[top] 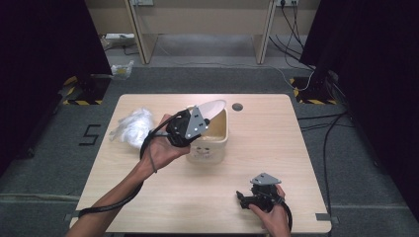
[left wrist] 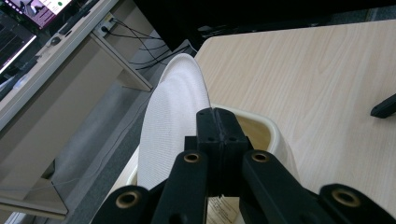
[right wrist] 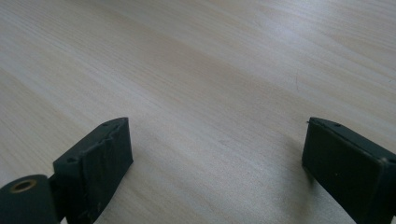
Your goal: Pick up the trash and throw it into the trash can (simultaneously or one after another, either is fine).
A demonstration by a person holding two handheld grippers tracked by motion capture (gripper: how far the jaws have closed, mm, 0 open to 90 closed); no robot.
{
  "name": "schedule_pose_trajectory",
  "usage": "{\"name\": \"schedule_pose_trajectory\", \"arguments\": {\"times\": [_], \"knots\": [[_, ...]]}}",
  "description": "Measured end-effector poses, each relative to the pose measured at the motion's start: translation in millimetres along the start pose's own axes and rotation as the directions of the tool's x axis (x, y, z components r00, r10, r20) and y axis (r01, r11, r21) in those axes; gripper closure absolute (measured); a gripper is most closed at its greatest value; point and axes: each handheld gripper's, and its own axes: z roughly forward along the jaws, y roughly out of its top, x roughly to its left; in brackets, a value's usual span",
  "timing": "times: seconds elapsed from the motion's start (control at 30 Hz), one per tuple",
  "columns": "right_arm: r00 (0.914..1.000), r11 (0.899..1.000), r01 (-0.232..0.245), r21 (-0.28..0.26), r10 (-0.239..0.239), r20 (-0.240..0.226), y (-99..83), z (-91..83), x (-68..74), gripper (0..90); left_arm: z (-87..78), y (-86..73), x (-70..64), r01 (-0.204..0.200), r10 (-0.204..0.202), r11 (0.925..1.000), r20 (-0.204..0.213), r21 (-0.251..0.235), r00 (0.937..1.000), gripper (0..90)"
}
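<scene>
A white paper plate [top: 213, 106] is held tilted over the open top of a beige bin [top: 213, 144] near the middle of the table. My left gripper [top: 203, 118] is shut on the plate's near rim, with a hand behind it. In the left gripper view the plate [left wrist: 172, 112] stands on edge left of the closed jaws, my left gripper [left wrist: 217, 122] sits above the bin's rim [left wrist: 273, 132]. My right gripper [top: 243, 196] rests at the table's front right, jaws pointing left. In its own view my right gripper [right wrist: 217, 154] is open over bare wood, nothing between the jaws.
A crumpled clear plastic bag [top: 133, 126] lies on the table left of the bin. A round cable hole [top: 237, 106] sits near the far edge. The wooden table [top: 276, 148] has free surface to the right. Desks and cables stand beyond on the floor.
</scene>
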Motion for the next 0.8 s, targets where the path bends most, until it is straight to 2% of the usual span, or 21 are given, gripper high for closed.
{"name": "schedule_pose_trajectory", "arguments": {"times": [0.4, 0.8], "knots": [[1.0, 1.0, -0.001, 0.0, 0.001, 0.0, 0.0, 0.0, 0.1, 8.7, 1.0, 11.8, -9.0, -0.015, 0.015, 0.9997, 0.017, -0.017, 0.9997, 89.7], [1.0, 1.0, -0.001, 0.001, 0.001, 0.0, 0.0, 0.0, 0.1, 8.7, 7.7, 15.5, -18.0, -0.003, 0.004, 0.9996, 0.05, -0.028, 0.9987, 89.6]]}}
